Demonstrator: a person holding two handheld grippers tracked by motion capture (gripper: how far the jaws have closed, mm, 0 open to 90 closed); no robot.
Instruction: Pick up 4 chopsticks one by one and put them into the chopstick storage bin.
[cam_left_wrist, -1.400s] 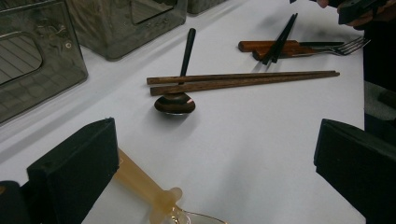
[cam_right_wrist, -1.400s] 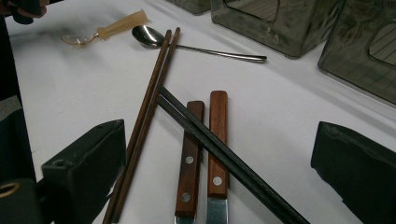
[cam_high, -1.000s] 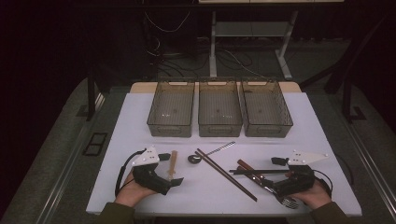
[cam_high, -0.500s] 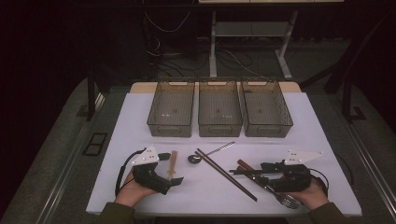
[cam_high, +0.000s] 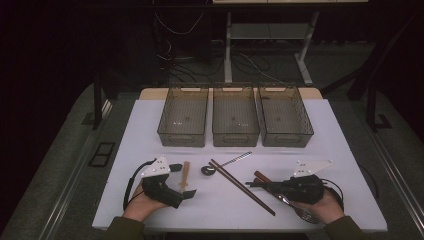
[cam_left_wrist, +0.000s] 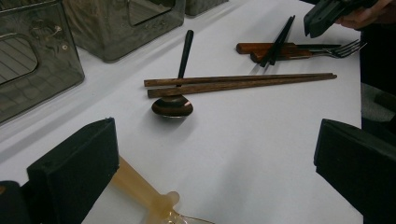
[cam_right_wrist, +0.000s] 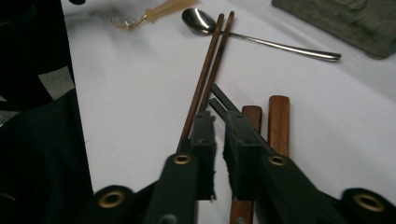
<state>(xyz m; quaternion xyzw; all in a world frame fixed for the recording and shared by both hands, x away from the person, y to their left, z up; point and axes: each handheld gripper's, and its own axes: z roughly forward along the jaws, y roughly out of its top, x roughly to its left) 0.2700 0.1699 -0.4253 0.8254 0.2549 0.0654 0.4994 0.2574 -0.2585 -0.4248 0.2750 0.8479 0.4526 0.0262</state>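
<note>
Since the earlier frame the right gripper (cam_right_wrist: 218, 122) has just been closing its fingers — now clenched on the black chopsticks (cam_right_wrist: 223, 103) near the worktop's (cam_high: 320, 145) front right corner, ready for lifting; the left gripper (cam_high: 182, 182) rests released.

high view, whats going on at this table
A person holds a claw in each hand over cutlery laid before three empty bins. The right claw has just been closing and now pinches a pair of black chopsticks beside two wooden-handled utensils. The left claw rests open around a pale-handled utensil.
</note>
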